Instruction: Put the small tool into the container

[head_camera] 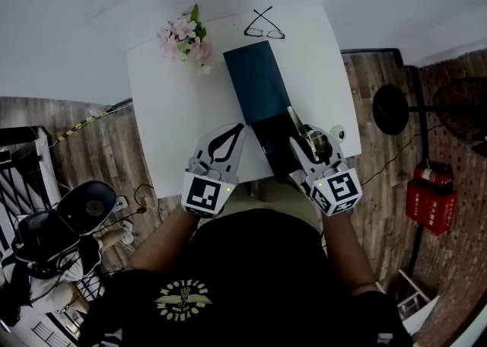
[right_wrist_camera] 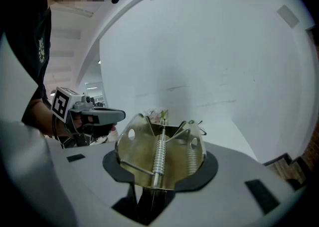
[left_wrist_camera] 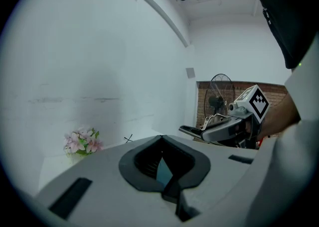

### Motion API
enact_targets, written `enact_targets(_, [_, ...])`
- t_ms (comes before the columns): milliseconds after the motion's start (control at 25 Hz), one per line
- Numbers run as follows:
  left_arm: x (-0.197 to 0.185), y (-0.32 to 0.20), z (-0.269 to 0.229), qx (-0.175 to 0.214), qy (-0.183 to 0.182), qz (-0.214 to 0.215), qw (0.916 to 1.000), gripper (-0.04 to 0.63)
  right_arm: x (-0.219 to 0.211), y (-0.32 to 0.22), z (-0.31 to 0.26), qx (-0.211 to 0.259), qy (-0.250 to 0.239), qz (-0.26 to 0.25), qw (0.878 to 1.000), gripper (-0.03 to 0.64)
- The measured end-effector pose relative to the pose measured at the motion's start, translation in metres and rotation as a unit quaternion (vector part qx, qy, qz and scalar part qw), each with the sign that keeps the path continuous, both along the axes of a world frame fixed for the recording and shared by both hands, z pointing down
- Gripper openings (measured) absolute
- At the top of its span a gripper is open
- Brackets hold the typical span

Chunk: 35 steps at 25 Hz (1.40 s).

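Observation:
A long dark blue container (head_camera: 259, 83) lies lengthwise on the white table (head_camera: 167, 102), its near end black. My right gripper (head_camera: 302, 137) hovers over that near end, shut on a small brass-coloured metal tool (right_wrist_camera: 159, 154) with a steel spring down its middle. The tool (head_camera: 308, 138) sticks up between the jaws. My left gripper (head_camera: 237, 131) is just left of the container's near end, shut with nothing held. In the left gripper view only a thin slit shows between its jaws, and the right gripper (left_wrist_camera: 222, 129) is off to the right. The left gripper (right_wrist_camera: 94, 116) shows in the right gripper view too.
Pink flowers (head_camera: 185, 39) and a pair of glasses (head_camera: 264, 28) lie at the table's far end. A standing fan (head_camera: 396, 109) and a red extinguisher (head_camera: 431, 197) are on the wooden floor to the right. Cables and a dark chair (head_camera: 84, 208) are on the left.

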<state>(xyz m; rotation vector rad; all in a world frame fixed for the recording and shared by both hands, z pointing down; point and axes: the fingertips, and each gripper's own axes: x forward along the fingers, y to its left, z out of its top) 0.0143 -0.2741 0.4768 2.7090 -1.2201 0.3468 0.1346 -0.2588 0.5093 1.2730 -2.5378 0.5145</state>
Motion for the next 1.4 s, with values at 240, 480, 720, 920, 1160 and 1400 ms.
enact_targets(240, [-0.001, 0.003, 0.008, -0.008, -0.001, -0.003, 1.0, 0.006, -0.009, 0.007, 0.034, -0.025, 0.017, -0.02, 0.999, 0.163])
enact_targets(480, [-0.007, 0.005, 0.012, -0.011, -0.006, -0.007, 0.9999, 0.006, -0.014, 0.012, 0.066, -0.048, 0.027, -0.031, 0.998, 0.163])
enact_targets(720, [-0.015, 0.004, 0.017, -0.015, -0.01, -0.013, 0.9997, 0.006, -0.021, 0.012, 0.09, -0.064, 0.038, -0.043, 0.996, 0.163])
enact_targets(920, [-0.025, 0.005, 0.018, -0.016, -0.012, -0.022, 0.9996, 0.006, -0.027, 0.019, 0.108, -0.072, 0.059, -0.065, 0.993, 0.161])
enact_targets(1160, [-0.035, 0.007, 0.013, -0.01, -0.01, -0.031, 0.9994, 0.006, -0.033, 0.027, 0.141, -0.092, 0.105, -0.093, 0.986, 0.161])
enact_targets(1400, [-0.048, 0.01, 0.008, -0.009, -0.007, -0.045, 0.9989, 0.006, -0.036, 0.029, 0.16, -0.131, 0.129, -0.096, 0.978, 0.163])
